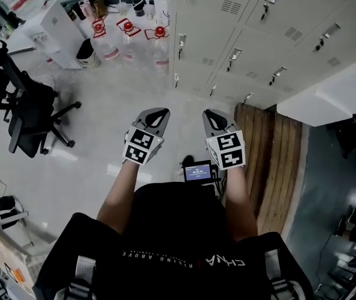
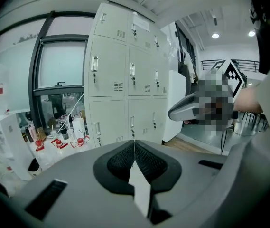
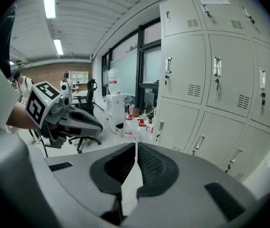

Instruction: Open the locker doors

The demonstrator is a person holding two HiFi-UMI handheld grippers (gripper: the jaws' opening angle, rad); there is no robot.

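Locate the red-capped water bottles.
The red-capped water bottles stand on the floor at the head view's top, left of the lockers, ahead of the left gripper.

Head view: even indoor light, floor [image 1: 121, 99] & lockers [image 1: 278, 36] bright, lower right corner dim, shadows soft. Right gripper view: strip lights [image 3: 49, 1] glare at upper left. Both gripper views: strong fisheye, black corners, lines bent twd edges, foreground slightly soft.

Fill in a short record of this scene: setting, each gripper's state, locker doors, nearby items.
setting: office floor beside a bank of grey lockers
left gripper: shut, empty, clear of the lockers
right gripper: shut, empty, clear of the lockers
locker doors: all visible ones closed
nearby: red-capped water bottles, black office chair
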